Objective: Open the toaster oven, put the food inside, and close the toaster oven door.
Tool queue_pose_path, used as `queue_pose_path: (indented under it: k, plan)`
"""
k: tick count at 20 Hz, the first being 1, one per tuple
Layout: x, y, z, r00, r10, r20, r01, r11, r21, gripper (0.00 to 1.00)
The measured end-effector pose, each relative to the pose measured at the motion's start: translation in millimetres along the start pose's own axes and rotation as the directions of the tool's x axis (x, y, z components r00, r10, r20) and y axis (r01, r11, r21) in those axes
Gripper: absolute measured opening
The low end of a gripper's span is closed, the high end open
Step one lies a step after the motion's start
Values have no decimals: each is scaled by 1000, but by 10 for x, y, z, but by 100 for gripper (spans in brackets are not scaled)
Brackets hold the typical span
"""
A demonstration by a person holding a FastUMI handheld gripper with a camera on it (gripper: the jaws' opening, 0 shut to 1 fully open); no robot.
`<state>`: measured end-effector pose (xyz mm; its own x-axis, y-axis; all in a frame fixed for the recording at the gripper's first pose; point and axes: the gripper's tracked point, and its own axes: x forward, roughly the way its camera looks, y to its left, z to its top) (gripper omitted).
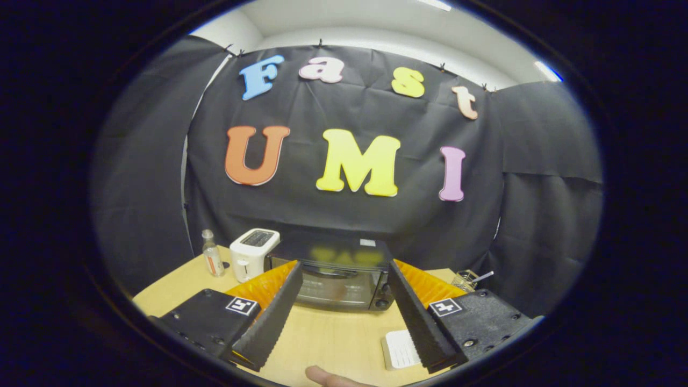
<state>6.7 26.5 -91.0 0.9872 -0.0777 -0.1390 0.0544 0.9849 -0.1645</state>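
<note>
A black toaster oven (336, 279) stands on the wooden table (333, 336), its glass door shut and its handle across the top of the door. My gripper (343, 269) is open, held above the table short of the oven. The two ribbed black fingers (274, 317) spread wide, and the oven's front appears between them. A pale flat slab (400, 349), perhaps the food, lies on the table by the right finger, partly hidden under it.
A white pop-up toaster (252, 253) and a small clear bottle (212, 260) stand left of the oven. A glass with a stick in it (468, 279) sits to the right. A person's fingertip (328, 377) shows at the table's near edge.
</note>
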Motion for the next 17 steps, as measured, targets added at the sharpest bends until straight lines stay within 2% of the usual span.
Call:
queue_pose_path:
  k: [6, 10, 17]
  plan:
    - [-882, -451, 489, 991, -45, 126, 39, 998, 49, 100]
    - [-1290, -545, 450, 988, -44, 145, 37, 998, 54, 100]
    - [-1603, -553, 300, 991, -17, 134, 10, 999, 51, 100]
